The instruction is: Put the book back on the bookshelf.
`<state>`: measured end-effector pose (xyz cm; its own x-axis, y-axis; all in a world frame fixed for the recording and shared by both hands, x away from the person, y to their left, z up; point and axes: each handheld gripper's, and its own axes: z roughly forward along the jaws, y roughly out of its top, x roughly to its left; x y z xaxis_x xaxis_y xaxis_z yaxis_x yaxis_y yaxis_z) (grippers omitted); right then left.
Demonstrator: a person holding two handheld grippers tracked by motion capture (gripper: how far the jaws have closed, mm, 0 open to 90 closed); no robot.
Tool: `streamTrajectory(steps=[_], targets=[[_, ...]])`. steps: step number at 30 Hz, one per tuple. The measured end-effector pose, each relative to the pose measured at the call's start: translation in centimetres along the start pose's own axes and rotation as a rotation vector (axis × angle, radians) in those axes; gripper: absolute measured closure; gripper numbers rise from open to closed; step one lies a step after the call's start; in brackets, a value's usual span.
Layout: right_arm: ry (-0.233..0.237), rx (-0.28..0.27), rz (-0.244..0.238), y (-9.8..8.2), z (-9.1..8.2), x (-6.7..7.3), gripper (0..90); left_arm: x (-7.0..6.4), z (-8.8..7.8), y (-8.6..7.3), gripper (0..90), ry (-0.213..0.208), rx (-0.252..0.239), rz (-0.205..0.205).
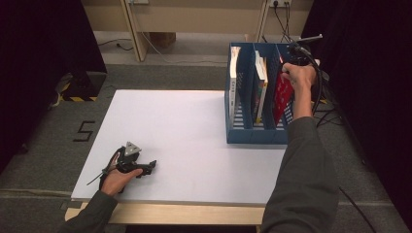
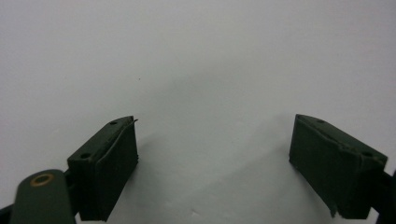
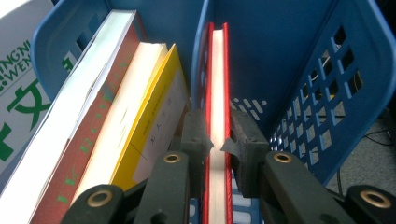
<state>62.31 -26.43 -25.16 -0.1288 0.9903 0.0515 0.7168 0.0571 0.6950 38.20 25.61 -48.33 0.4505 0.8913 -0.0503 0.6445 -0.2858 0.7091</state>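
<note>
Right now my right gripper (image 3: 217,142) is clamped on the red book (image 3: 218,84), standing in the blue file rack's (image 1: 252,136) rightmost slot. Placing step, I'd say; next calls for releasing cleanly. Left gripper (image 2: 215,158) rests open on the table (image 1: 194,145).

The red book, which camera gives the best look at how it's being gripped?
The right gripper view: the right gripper is clamped on the red book in the blue file rack. The high view shows its cover, partly behind the hand. The left gripper view looks at bare table.
</note>
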Motion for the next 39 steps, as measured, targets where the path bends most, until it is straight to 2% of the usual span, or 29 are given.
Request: streamTrajectory(steps=[3,6,11,13,15,20,23,26,28,31,33,35,39], targets=[[0.012,-0.003,0.007,0.1,-0.3,0.0,74.4,0.0,0.0,0.0,14.5,-0.001,0.000,-0.001],[0.011,0.006,-0.019,-0.1,-0.4,0.1,73.9,0.0,0.0,0.0,14.6,0.002,0.000,0.003],[0.027,0.001,-0.003,-0.7,-0.7,-0.1,69.6,0.0,0.0,0.0,14.5,0.002,-0.001,0.002],[0.035,0.005,-0.017,-1.0,-1.1,-0.4,66.5,0.0,0.0,0.0,14.5,-0.002,0.001,0.000],[0.044,0.006,-0.010,-1.3,-1.6,-0.5,60.8,0.0,0.0,0.0,14.5,-0.001,0.000,-0.001],[0.082,-0.033,-0.002,-1.7,-3.8,-0.5,51.3,0.0,0.0,0.0,14.5,0.001,0.001,0.002],[0.102,-0.048,-0.012,-2.2,-5.2,-0.1,43.6,0.1,0.0,0.0,14.3,-0.004,0.002,-0.002],[0.114,-0.066,-0.017,-2.9,-6.7,0.5,39.5,0.0,0.0,0.0,14.2,-0.003,0.003,-0.002],[0.105,-0.080,-0.036,-3.4,-7.6,0.9,35.8,0.0,0.0,0.0,14.3,-0.001,0.002,-0.001],[0.124,-0.082,-0.066,-4.4,-8.7,1.4,33.0,0.0,0.0,0.0,14.2,-0.003,0.003,-0.001],[0.131,-0.066,-0.119,-5.2,-9.4,1.7,32.3,0.1,0.1,0.0,14.1,-0.004,0.001,-0.004],[0.129,-0.088,-0.117,-6.0,-10.1,2.0,29.8,0.1,0.1,0.0,14.1,-0.005,0.002,-0.005],[0.192,-0.135,-0.139,-8.0,-11.6,2.8,27.4,0.1,0.1,0.0,14.0,-0.003,0.001,-0.004]])
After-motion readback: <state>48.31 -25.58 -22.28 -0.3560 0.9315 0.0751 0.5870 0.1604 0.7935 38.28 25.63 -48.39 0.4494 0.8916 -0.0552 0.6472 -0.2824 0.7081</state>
